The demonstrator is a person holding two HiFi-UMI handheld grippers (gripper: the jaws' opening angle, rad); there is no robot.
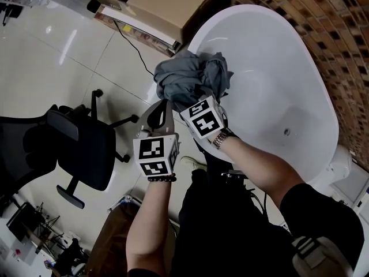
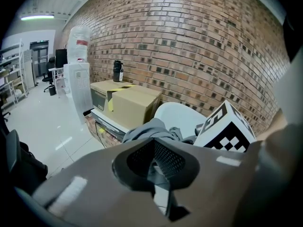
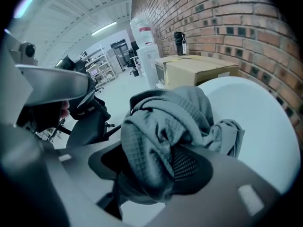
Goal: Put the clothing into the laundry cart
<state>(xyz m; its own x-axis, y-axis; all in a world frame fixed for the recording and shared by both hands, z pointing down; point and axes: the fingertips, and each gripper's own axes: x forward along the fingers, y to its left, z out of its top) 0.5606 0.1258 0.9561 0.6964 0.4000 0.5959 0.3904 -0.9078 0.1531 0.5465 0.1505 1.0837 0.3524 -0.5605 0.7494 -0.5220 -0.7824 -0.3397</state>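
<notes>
A crumpled grey garment lies bunched over the rim of a white oval tub. My right gripper reaches into it from below. In the right gripper view the waffle-knit cloth fills the gap between the jaws of the right gripper, which is shut on it. My left gripper is just left of the bundle, with its jaws together and nothing between them. In the left gripper view the left gripper points at the garment, and the right gripper's marker cube is beside it.
A black office chair stands on the glossy floor to the left. Cardboard boxes sit beyond the tub's end, with a black cable running from them. A brick wall lines the far side. A water dispenser stands past the boxes.
</notes>
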